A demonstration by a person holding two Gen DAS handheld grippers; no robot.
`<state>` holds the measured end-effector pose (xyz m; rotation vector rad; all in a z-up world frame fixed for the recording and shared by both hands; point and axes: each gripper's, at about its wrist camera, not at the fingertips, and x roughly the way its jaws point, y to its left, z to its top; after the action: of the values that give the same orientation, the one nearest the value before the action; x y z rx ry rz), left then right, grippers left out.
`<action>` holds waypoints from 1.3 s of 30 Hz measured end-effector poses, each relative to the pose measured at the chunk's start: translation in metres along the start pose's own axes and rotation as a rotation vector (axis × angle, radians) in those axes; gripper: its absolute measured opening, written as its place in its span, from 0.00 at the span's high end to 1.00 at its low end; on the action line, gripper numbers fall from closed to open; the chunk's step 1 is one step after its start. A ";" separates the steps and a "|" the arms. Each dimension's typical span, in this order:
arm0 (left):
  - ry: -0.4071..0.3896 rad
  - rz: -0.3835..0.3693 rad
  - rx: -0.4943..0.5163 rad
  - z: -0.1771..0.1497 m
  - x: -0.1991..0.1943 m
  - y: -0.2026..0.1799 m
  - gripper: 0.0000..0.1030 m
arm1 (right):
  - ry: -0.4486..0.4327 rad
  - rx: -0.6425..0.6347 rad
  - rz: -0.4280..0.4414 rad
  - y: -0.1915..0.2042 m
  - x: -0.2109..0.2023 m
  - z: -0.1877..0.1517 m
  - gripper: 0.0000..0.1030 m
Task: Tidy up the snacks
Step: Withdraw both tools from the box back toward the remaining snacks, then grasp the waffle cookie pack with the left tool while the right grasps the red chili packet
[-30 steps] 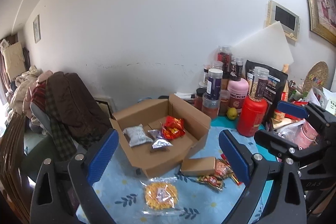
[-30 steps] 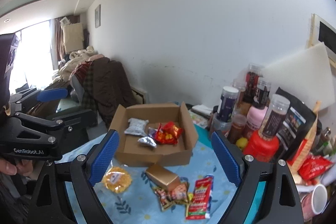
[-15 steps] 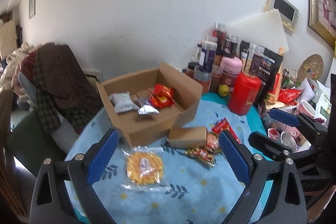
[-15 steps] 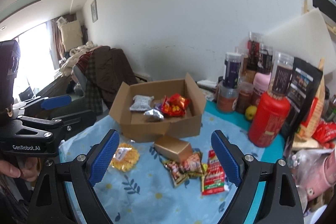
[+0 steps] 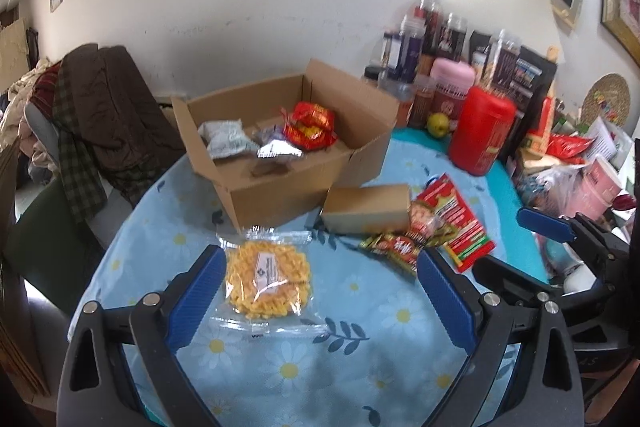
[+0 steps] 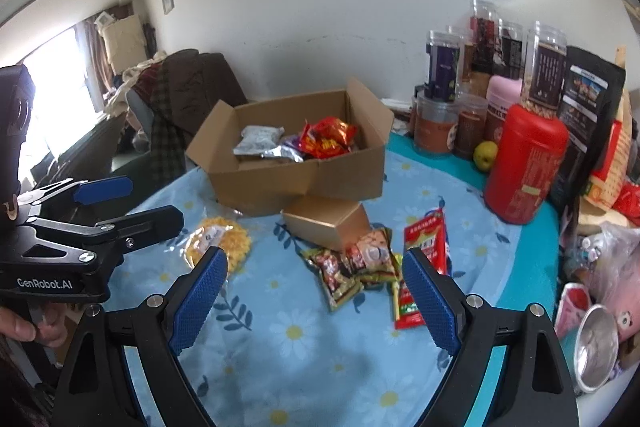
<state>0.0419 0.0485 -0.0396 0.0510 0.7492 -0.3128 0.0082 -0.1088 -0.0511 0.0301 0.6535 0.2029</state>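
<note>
Left wrist view: left tongs (image 5: 320, 291) released, empty, poised over the clear-wrapped yellow snack pack (image 5: 267, 281) on the worktop (image 5: 360, 355), likely first pick. Cardboard box (image 5: 280, 187) stands open to receive snacks.

Right wrist view: right tongs (image 6: 316, 295) spread wide, empty, aimed at loose packets (image 6: 352, 267) beside the small gold box (image 6: 326, 223); labels blurred.

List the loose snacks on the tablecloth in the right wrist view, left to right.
Yellow snack bag → gold box → small brown packets → red packet.
</note>
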 end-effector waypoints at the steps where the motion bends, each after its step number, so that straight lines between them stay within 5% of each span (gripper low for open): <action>1: 0.011 0.001 -0.005 -0.002 0.004 0.002 0.05 | 0.008 0.001 -0.002 0.000 0.003 -0.002 0.12; 22: 0.221 0.094 -0.114 -0.025 0.103 0.052 0.05 | 0.158 -0.006 0.016 -0.008 0.075 -0.008 0.12; 30: 0.330 0.009 -0.161 -0.032 0.133 0.057 0.05 | 0.183 0.016 0.015 -0.019 0.086 -0.008 0.12; 39: 0.320 0.106 -0.055 -0.032 0.146 0.040 0.05 | 0.191 0.052 -0.034 -0.039 0.083 -0.011 0.12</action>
<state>0.1338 0.0537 -0.1645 0.0899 1.0678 -0.1836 0.0726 -0.1313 -0.1132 0.0497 0.8495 0.1575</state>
